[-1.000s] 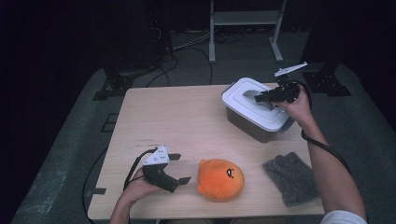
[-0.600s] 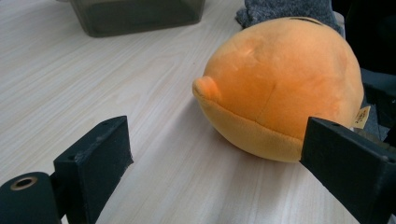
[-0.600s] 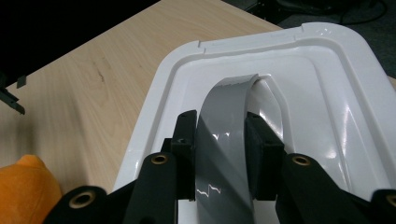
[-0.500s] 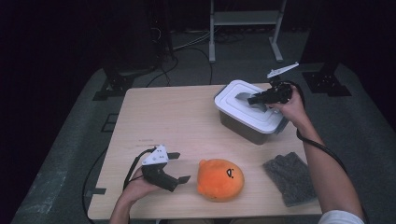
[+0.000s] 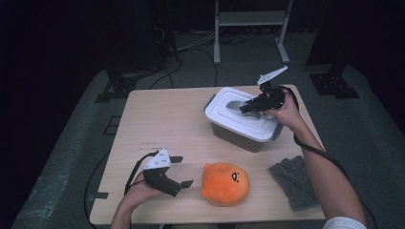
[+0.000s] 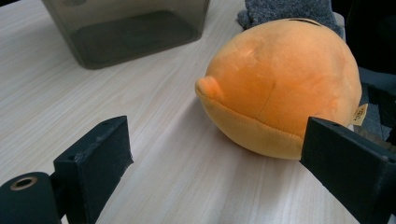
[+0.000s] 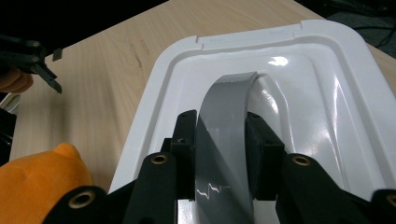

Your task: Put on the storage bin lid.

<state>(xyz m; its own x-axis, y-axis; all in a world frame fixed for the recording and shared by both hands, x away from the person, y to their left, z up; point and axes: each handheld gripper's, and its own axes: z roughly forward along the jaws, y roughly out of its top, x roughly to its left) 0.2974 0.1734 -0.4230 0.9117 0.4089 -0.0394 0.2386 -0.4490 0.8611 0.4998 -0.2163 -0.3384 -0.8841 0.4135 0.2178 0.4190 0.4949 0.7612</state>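
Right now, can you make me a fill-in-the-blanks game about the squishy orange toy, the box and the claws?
1. The right claw is shut on the grey ____ of the white plastic lid.
2. The round orange plush toy lies between the left claw and the grey ____ cloth.
3. The left claw's jaws are ____ and hold nothing.
4. The lid sits on a smoky grey ____.

Missing words: handle; knitted; open; box

**Dim room, one lit table**

A light wooden rectangular table (image 5: 167, 124) stands on grey carpeted floor (image 5: 67, 157). Behind it, a white metal shelf frame (image 5: 250, 19) and black stand feet (image 5: 117, 88) sit in near darkness, with black cables (image 5: 191, 45) trailing across the floor.
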